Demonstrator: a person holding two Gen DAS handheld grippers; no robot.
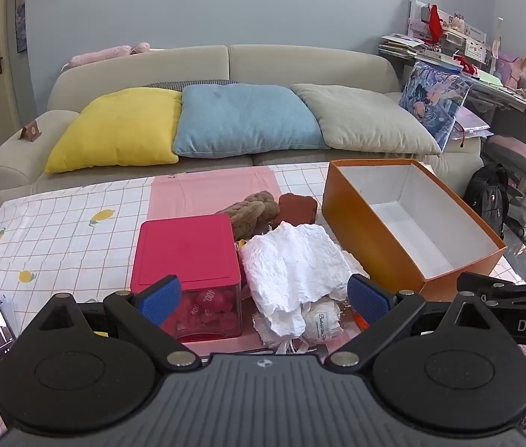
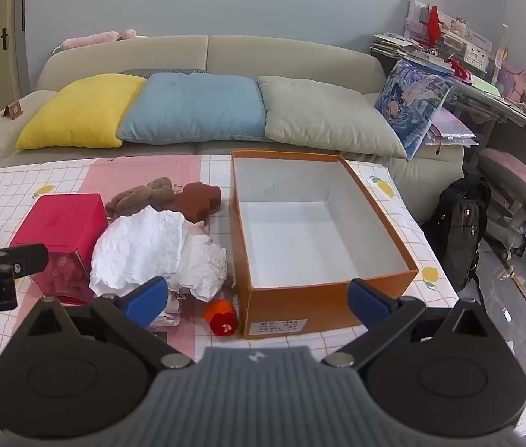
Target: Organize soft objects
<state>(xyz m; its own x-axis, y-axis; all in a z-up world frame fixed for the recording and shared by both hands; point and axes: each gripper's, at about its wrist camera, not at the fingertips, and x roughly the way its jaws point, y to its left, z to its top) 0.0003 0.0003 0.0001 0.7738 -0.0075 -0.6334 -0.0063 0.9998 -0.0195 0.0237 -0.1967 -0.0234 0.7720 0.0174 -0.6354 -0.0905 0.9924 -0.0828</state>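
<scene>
While the left gripper point(image 1: 264, 296) hovers low at the near edge of the table point(image 1: 69, 231), its blue fingers point(image 1: 160, 298) stand spread wide and hold nothing; between them lies the crumpled white cloth point(image 1: 292, 260), with a red-lidded box point(image 1: 186, 251) to its left, a brown plush point(image 1: 251, 210) and a rust-red soft piece point(image 1: 298, 208) beyond, and the open orange box point(image 1: 408, 219) to the right. From the right wrist, the right gripper point(image 2: 259, 294) is likewise spread and empty, near the orange box point(image 2: 318, 298); the white cloth point(image 2: 151, 253) sits left of it, a small orange-red flower point(image 2: 221, 316) just beside the box's near corner.
</scene>
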